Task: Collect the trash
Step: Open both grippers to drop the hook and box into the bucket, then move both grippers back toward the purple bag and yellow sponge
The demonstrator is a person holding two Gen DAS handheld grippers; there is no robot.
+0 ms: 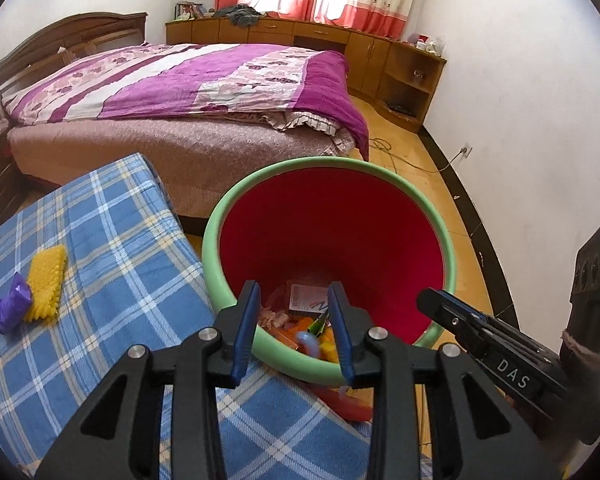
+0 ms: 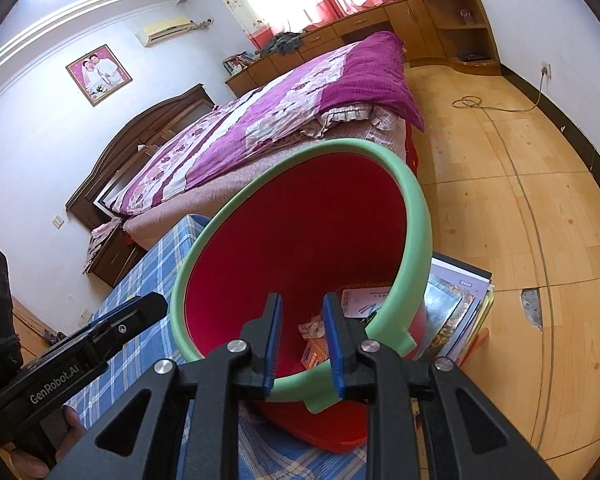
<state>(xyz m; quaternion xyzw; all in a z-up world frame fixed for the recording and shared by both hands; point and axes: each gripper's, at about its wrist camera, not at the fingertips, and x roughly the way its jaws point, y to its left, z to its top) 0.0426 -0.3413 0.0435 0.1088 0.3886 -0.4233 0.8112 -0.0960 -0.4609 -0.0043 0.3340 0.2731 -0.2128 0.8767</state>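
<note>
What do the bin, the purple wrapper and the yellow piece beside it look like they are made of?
Bin: seemingly moulded plastic, smooth red wall with a soft sheen, thick matte green rim.
Purple wrapper: probably thin plastic film or foil, crinkled, with glossy highlights.
Yellow piece: unclear; a bumpy, ridged surface with serrated edges suggests an embossed wrapper or a textured sponge.
Both lie on the checked cloth, a woven-looking matte fabric.

White letters "DAS" stand on the black right gripper [image 1: 432,300] body; "GenRobot.AI" runs along the black left gripper [image 2: 156,304] body. The bin's packaging print is illegible.
</note>
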